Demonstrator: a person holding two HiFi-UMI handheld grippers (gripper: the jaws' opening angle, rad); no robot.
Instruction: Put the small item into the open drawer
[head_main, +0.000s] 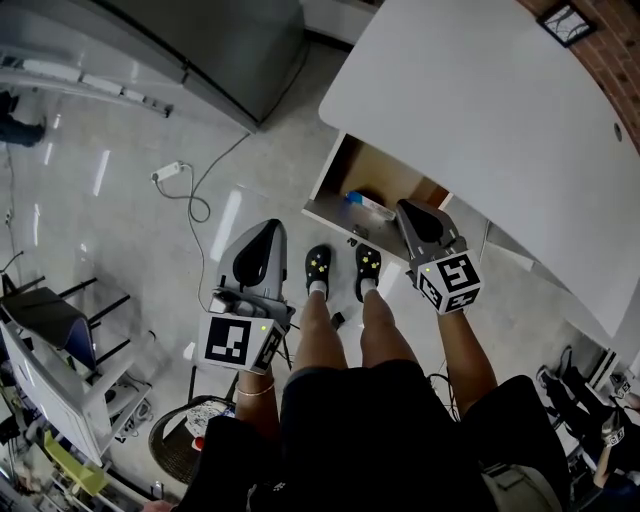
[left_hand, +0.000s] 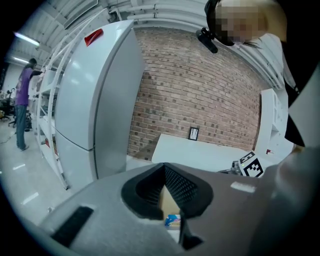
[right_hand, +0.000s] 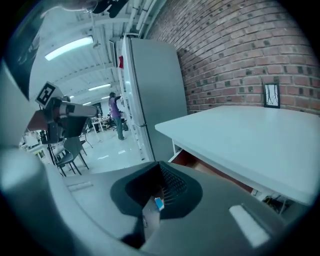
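Your left gripper (head_main: 264, 235) hung over the floor (head_main: 120, 200), jaws pressed together on nothing. To its right, the small blue-and-white item (head_main: 368, 205) lay inside the open drawer (head_main: 350, 172) under the white table (head_main: 480, 110). Your right gripper (head_main: 410, 212), just beside that item, was clenched and empty.

The head camera looks steeply down from well above onto the floor (head_main: 120, 180), the drawer (head_main: 345, 165), the white surface (head_main: 480, 120) and both tongs. The left camera rides on the left tongs (head_main: 262, 240), close behind their jaws, facing the brick wall (left_hand: 200, 90) and fridge (left_hand: 90, 95). The right camera sits likewise on the right tongs (head_main: 418, 220), looking along the surface's edge toward the fridge. All three share surface, drawer and fridge; each tongs view catches the other's marker cube (left_hand: 252, 167)
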